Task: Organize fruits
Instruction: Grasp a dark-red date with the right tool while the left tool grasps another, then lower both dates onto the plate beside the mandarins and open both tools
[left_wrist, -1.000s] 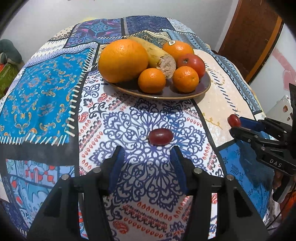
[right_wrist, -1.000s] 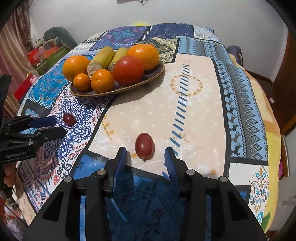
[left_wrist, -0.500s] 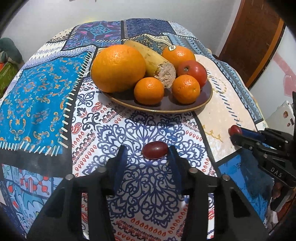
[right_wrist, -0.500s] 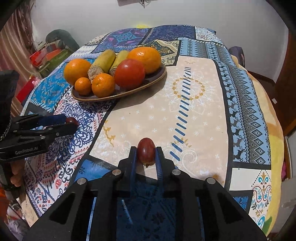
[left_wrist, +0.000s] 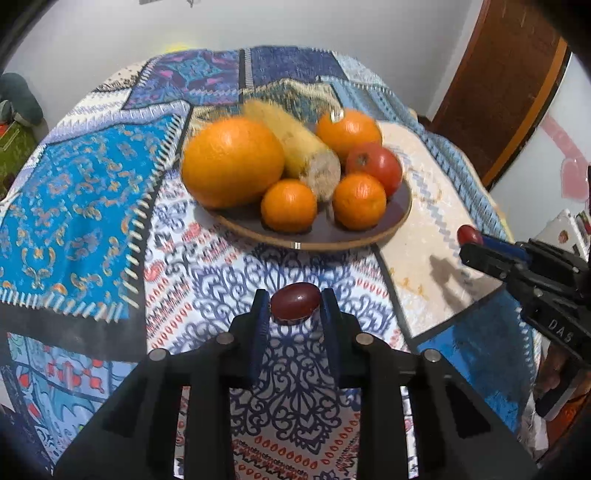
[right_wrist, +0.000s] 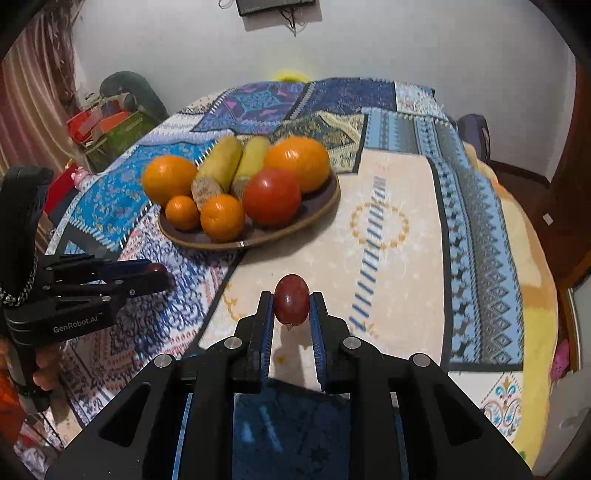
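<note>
My left gripper (left_wrist: 294, 302) is shut on a small dark red fruit (left_wrist: 295, 305), held just above the patterned cloth in front of the brown plate (left_wrist: 369, 238). My right gripper (right_wrist: 291, 301) is shut on a second dark red fruit (right_wrist: 291, 300), lifted off the cloth. The plate (right_wrist: 321, 206) holds a large orange (left_wrist: 232, 160), smaller oranges (left_wrist: 289, 206), a tomato (left_wrist: 375, 168) and yellow banana pieces (left_wrist: 295, 147). In the left wrist view the right gripper (left_wrist: 467, 240) shows at the right with its fruit (left_wrist: 468, 233). The left gripper (right_wrist: 159, 275) shows at the left of the right wrist view.
A patchwork cloth (right_wrist: 388, 221) covers the round table. A brown door (left_wrist: 509, 85) stands at the back right. Cluttered boxes and bags (right_wrist: 107, 129) lie beyond the table's left side. The white wall is behind.
Both grippers closed on their dark red fruits, the right one first. Both have since risen off the cloth and moved toward the plate.
</note>
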